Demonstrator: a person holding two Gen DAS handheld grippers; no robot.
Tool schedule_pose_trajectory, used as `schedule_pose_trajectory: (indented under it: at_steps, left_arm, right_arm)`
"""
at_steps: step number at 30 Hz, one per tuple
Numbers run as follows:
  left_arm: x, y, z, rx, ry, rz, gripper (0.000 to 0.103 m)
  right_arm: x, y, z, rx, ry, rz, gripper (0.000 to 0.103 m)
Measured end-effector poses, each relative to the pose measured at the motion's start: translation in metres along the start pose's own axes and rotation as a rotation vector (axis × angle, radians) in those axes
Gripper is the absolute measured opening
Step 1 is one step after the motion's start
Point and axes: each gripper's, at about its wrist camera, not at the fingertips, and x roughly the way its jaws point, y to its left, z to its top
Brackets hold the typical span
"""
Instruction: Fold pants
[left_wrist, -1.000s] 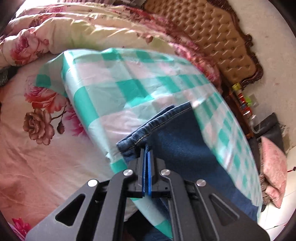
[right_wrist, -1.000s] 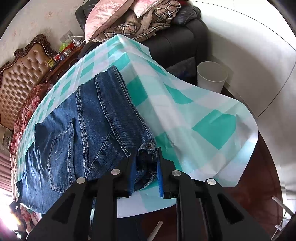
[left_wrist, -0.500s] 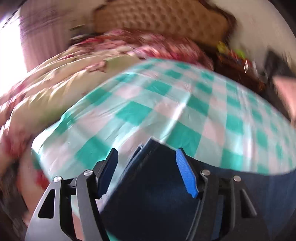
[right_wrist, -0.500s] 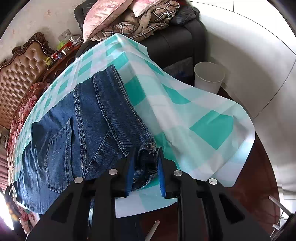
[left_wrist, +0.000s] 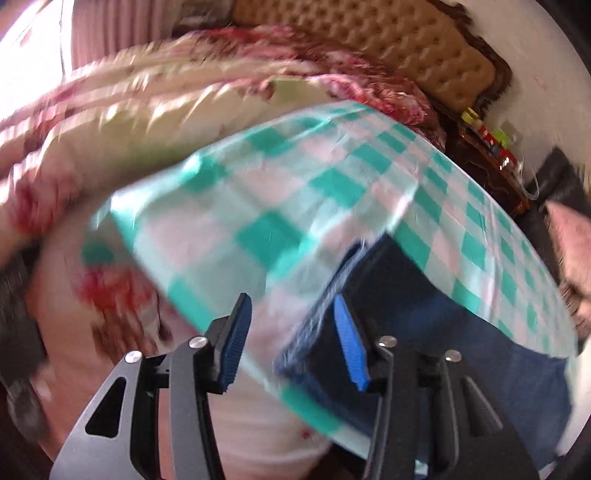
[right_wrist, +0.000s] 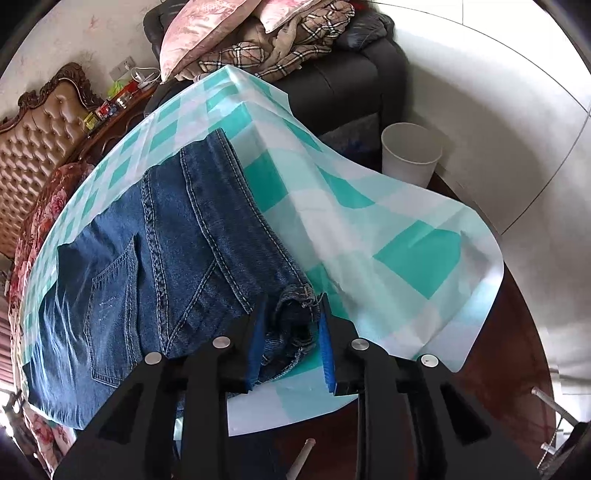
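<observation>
Green-and-white checked cloth (right_wrist: 369, 206) covers the counter, where we see dark blue jeans (right_wrist: 155, 236) folded double, back pocket and pale seams up. Our right claw (right_wrist: 290, 339) brackets the near frayed hem, pads easing apart, barely touching denim. Our left claw (left_wrist: 291, 339) stands apart, lately narrowing, above the jeans' blurred far-left edge, gripping nothing.

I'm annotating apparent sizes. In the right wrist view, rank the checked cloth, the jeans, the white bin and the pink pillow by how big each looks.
1. checked cloth
2. jeans, close behind, partly because they lie near the camera
3-4. white bin and pink pillow look alike, so unranked; the pillow lies farther off.
</observation>
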Motion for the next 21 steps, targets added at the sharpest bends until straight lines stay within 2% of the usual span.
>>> schedule_pose_trajectory:
  at_steps: [2, 3, 5, 9, 12, 14, 16, 17, 18, 20, 21]
  left_arm:
    - [0.008, -0.001, -0.013, -0.011, 0.044, -0.02, 0.027]
    - [0.014, -0.005, -0.018, 0.023, 0.071, -0.012, 0.01]
    - [0.014, -0.01, -0.026, 0.06, 0.061, 0.029, 0.009]
    - [-0.015, -0.018, -0.029, 0.07, -0.017, 0.05, 0.009]
    - [-0.002, -0.017, -0.032, 0.086, 0.017, 0.093, 0.009]
    - [0.014, -0.008, -0.032, 0.061, 0.055, 0.101, 0.012]
    - [0.01, -0.014, -0.026, 0.082, 0.011, 0.176, 0.042]
    - [0.007, -0.017, -0.023, 0.092, -0.022, 0.2, 0.045]
    - [0.001, -0.026, -0.016, 0.114, -0.068, 0.174, 0.046]
    - [0.001, -0.047, -0.004, 0.182, -0.107, 0.096, 0.048]
    - [0.008, -0.061, 0.004, 0.244, -0.118, 0.073, 0.055]
  right_arm:
    - [0.0, 0.002, 0.001, -0.004, 0.002, -0.005, 0.022]
    - [0.001, 0.002, 0.002, -0.006, 0.004, -0.006, 0.022]
    - [0.001, 0.002, 0.002, -0.009, 0.009, -0.009, 0.022]
    - [0.001, 0.002, 0.001, -0.004, 0.004, -0.007, 0.022]
    - [0.002, 0.002, 0.001, -0.003, 0.004, -0.006, 0.022]
    - [0.002, 0.001, 0.001, -0.007, 0.008, -0.004, 0.022]
    - [0.001, -0.001, 0.0, -0.005, 0.008, 0.002, 0.022]
    - [0.001, -0.001, 0.0, -0.003, 0.007, 0.003, 0.022]
    - [0.001, -0.001, 0.0, -0.001, 0.007, 0.001, 0.022]
    - [0.001, 0.001, 0.001, -0.004, 0.01, -0.008, 0.022]
    - [0.001, 0.002, 0.001, -0.007, 0.011, -0.013, 0.022]
